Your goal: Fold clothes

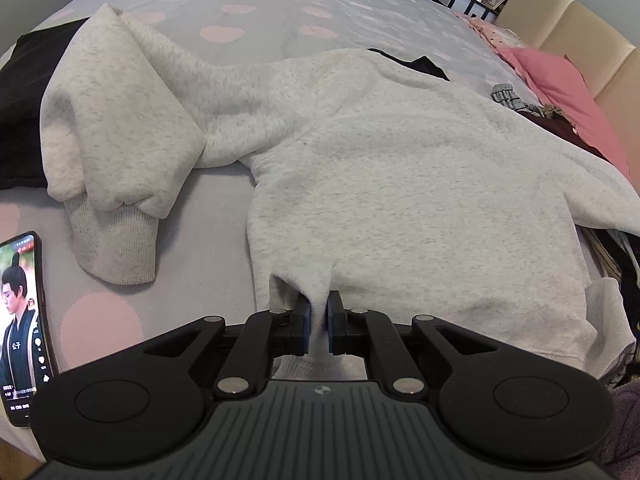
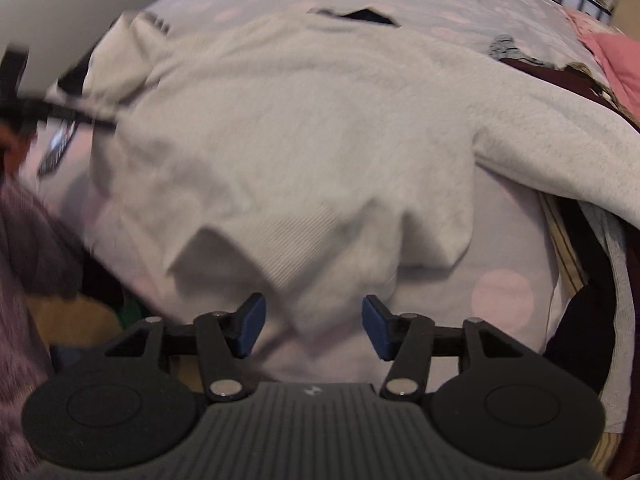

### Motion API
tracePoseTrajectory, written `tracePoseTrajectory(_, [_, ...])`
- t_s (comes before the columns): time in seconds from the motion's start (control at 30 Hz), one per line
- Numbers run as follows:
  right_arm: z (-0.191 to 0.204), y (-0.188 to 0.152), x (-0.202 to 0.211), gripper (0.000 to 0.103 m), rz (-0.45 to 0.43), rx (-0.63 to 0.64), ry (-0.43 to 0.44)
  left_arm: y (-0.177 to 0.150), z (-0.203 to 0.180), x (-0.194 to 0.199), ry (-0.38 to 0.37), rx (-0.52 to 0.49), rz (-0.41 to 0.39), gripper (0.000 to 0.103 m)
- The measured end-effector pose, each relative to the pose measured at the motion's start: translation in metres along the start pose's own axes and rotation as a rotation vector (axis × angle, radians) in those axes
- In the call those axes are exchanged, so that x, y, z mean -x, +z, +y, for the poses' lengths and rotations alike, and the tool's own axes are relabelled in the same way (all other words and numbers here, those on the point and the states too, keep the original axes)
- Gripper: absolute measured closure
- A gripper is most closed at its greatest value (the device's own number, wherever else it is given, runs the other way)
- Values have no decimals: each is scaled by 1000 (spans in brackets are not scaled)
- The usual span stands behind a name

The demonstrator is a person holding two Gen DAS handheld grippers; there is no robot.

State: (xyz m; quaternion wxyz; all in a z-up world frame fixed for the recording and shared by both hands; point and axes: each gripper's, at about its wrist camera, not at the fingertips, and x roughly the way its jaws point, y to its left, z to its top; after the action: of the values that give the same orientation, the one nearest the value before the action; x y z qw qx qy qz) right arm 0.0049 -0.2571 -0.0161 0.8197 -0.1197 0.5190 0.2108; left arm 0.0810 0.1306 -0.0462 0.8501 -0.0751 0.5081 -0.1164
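Note:
A light grey sweatshirt lies spread on the bed, its left sleeve bent back with the ribbed cuff toward me. My left gripper is shut on a pinch of the sweatshirt's hem at its near edge. In the right wrist view the same sweatshirt fills the frame, blurred, with its ribbed hem folded up in front. My right gripper is open, its blue pads either side of the hem's near edge, holding nothing.
The bed has a lilac sheet with pink spots. A phone with a lit screen lies at the near left. A black garment lies far left. Pink pillows and a heap of dark clothes lie at the right.

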Motion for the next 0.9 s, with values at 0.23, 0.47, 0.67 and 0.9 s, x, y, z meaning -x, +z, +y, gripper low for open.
tracePoseTrajectory(0.23, [19,-1,-40,55,11,100,-175,-8,-2,3,18,-22,7,83])
tracePoseTrajectory(0.47, [1,4,-40,97,-3,4,-164,-26,-10,-9,17,-111,70,83])
tracePoseTrajectory(0.67, [3,7,9,99,-16,19,-175,-16,-5,35,-66,-48,49,98])
tracePoseTrajectory(0.9, [12,4,53,99,204,261,-239,-22,-36,97,-73,-235,172,98])
